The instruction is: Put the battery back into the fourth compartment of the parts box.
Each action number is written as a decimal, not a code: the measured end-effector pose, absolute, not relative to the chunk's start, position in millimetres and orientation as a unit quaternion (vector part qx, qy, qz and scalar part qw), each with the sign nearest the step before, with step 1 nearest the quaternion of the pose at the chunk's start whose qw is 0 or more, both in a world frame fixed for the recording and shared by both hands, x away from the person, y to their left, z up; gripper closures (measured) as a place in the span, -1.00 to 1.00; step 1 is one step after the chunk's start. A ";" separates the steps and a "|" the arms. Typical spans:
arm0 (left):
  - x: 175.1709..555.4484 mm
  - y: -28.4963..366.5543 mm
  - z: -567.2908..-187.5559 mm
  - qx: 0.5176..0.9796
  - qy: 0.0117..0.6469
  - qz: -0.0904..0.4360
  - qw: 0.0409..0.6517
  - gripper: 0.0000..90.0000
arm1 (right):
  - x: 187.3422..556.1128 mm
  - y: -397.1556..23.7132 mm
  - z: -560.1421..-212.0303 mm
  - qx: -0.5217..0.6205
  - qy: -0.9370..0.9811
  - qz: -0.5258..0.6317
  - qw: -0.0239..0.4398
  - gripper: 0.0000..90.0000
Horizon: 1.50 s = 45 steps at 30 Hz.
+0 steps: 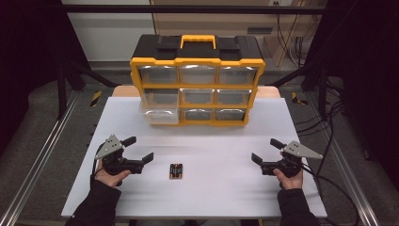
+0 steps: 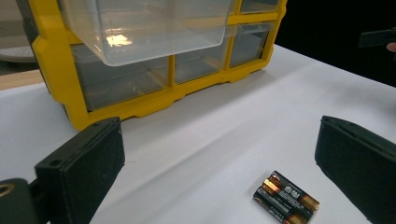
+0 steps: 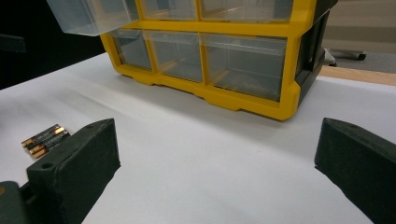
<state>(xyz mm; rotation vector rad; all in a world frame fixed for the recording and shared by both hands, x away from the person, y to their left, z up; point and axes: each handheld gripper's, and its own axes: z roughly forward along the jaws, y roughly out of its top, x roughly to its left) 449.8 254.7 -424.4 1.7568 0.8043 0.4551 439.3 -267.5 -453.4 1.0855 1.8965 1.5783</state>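
Both jaws stand apart and empty: left gripper (image 1: 139,149) just left of the batteries (image 1: 176,171), right gripper (image 1: 264,150) well off to their right. Those batteries lie flat and loose; a careless pinch could scatter them.

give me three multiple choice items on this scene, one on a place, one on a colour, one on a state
1. Where do the batteries lie?
A. inside a drawer
B. on the white table between the two claws
C. on top of the organizer

2. What colour is the frame of the organizer?
A. yellow
B. red
C. blue

3. How does the left middle drawer stand?
A. pushed fully in
B. taken out and lying on the table
C. pulled part way out

Answers: 1 B, they rest on the table between the left claw and right claw; 2 A, yellow bars frame every drawer; 3 C, it juts forward of the others.
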 end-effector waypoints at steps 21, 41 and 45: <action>444.5 206.0 -437.5 0.770 0.350 0.157 0.511 -0.97 | 439.3 -266.7 -454.1 0.393 0.688 0.569 0.220 -0.99; 446.8 188.6 -466.5 0.803 0.399 0.126 0.425 -0.70 | 439.2 -266.8 -454.2 0.396 0.688 0.566 0.220 -0.99; 446.8 188.5 -468.7 0.804 0.408 0.121 0.414 -0.60 | 439.1 -267.0 -454.0 0.397 0.688 0.566 0.220 -0.99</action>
